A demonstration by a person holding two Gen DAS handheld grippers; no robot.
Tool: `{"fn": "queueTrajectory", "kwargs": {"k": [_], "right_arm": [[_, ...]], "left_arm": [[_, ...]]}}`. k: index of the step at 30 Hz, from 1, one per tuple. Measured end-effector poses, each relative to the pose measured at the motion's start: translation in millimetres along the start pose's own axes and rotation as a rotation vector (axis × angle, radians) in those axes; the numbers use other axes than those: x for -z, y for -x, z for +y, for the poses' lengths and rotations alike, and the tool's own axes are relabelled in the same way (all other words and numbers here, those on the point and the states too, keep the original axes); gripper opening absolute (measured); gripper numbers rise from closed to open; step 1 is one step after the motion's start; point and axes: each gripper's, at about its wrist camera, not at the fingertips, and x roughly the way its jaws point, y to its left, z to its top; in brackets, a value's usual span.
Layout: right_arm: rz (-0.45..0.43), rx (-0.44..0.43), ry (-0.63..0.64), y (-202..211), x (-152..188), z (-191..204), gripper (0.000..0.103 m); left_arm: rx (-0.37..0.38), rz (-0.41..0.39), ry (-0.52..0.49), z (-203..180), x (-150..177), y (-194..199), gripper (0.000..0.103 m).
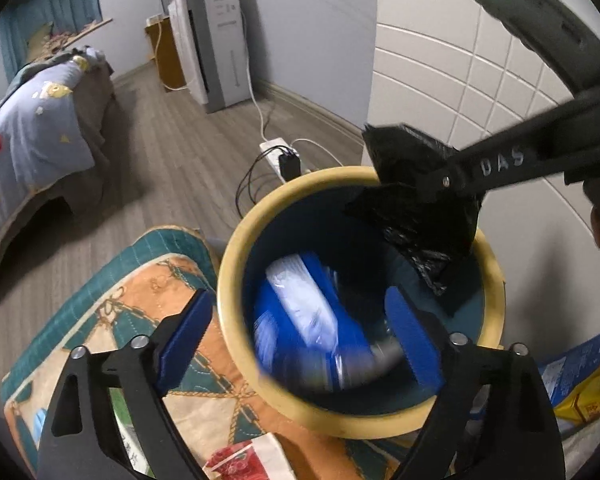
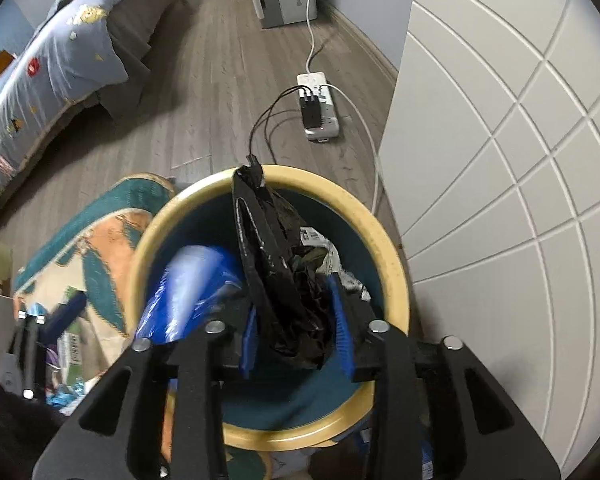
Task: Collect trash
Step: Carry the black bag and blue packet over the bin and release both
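Stood on the wood floor, hard against a quilted patchwork mat: a round trash bin with a yellow rim and dark blue inside. Held above its mouth, in the right gripper: a crumpled black plastic bag, pinched between the blue pads and drooping toward the far rim. Seen again from the left wrist camera as black plastic hanging from the clamped tips over the bin's right side. Spread wide over the near rim, gripping nothing: the left gripper, one blue pad outside the bin, the other inside.

Blurred inside the bin: a blue and white package, plus printed paper scraps behind the bag.

Close on the right: a white panelled door. Beyond the bin on the floor: a white power strip with black plugs and trailing cables. Farther off: a bed under a blue patterned duvet, and a tall white appliance by the wall. Scattered on the mat near the left gripper: small wrappers. At the right edge: a blue and yellow packet.
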Motion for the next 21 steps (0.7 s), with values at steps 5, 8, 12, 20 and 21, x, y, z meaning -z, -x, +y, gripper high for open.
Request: {"fn": "queueTrajectory", "kwargs": {"k": [5,8,12,20,21], "right_arm": [[-0.011,0.044,0.037,0.8,2.2,6.1,0.065],[-0.026,0.054,0.051,5.6,1.7,10.6,0.081],[-0.052,0.045,0.056,16.4,2.9,17.4,0.097],[-0.072,0.029,0.069,32.9,8.6,35.0,0.097],[-0.083,0.016,0.060,38.6,10.6,37.7,0.097]], "left_arm": [[-0.021,0.008,0.012,12.8,2.7,-0.1,0.090],[-0.036,0.009,0.018,19.9,3.3,2.0,0.092],[-0.055,-0.003,0.039,30.1,5.4,10.0,0.094],[-0.103,-0.024,0.087,57.9,17.2,48.6,0.095],[-0.104,-0.026,0.097,61.2,19.1,54.9,0.095]]}}
